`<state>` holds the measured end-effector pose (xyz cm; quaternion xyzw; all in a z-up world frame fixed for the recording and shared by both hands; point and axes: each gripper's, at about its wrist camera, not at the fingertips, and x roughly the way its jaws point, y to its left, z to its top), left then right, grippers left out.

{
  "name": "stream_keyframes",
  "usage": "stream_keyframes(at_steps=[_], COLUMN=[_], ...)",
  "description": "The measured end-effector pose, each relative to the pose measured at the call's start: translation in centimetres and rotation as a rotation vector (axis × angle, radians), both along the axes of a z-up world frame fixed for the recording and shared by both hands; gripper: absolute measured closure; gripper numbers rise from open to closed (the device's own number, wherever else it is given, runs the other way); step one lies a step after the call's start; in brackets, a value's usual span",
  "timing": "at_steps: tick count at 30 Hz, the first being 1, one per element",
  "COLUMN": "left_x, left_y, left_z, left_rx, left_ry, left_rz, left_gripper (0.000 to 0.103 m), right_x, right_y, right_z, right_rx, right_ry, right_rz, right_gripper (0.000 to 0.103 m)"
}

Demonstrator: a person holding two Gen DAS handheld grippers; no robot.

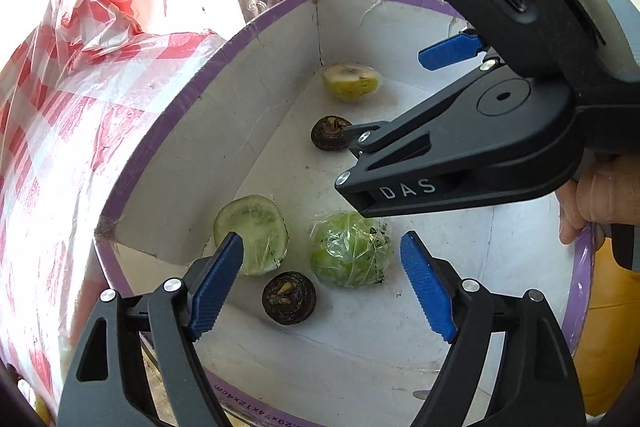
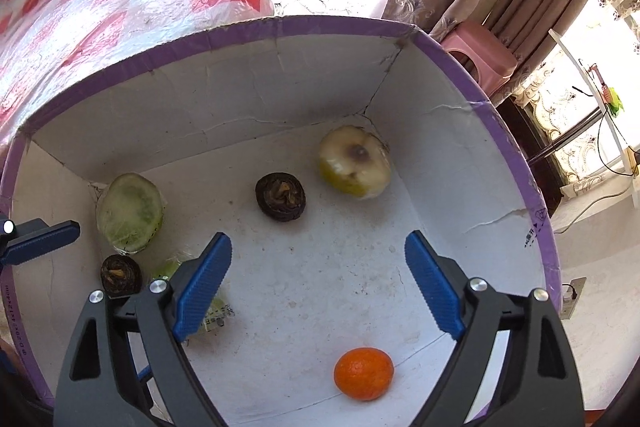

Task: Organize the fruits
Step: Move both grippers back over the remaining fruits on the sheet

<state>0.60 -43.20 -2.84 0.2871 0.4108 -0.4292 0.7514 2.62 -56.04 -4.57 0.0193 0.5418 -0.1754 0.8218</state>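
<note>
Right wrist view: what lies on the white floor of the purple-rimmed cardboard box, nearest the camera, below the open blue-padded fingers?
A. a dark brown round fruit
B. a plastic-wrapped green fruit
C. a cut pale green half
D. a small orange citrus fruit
D: the small orange citrus fruit sits alone on the floor of the purple-rimmed cardboard box, below the open right gripper; the darker and green fruits lie farther off or to the left.

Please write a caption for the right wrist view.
Open right gripper above a white, purple-rimmed cardboard box holding a small orange mandarin.

left tool (image 1: pixel 322 273): jaws spread, empty | right tool (image 2: pixel 318 285): jaws spread, empty
</note>
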Motion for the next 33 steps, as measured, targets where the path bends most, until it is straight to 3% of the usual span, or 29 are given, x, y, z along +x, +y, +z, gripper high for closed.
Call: stream_keyframes(at_steps=[10,15,20,33], left_x=[0.4,1.0,2.2,4.8], left_y=[4.1,7.8,10.9,22.3], left_z=[5.1,7.3,7.9,9.2], left_rx=[-0.157,-0.215,-0.243,-0.307], left_ry=[-0.093,-0.123,-0.156,-0.165], left_rz=[0.104,0.176,0.257,0.523], left_gripper=[0.024,0.024,0.024,0.024], right_x=[-1.9,-2.6,-2.9,-0.6], right_y=[0.7,1.0,1.7,6.8], right_z=[5.7,8.9,10.2,10.4], right_rx=[0.021,0.047,0.057,0.166], right_ry=[-0.212,-0.331,-0.379,-0.437], right_rz=[-0.009,-0.010,-0.018,0.034], right_gripper=[0.014,0.007,0.007,0.007])
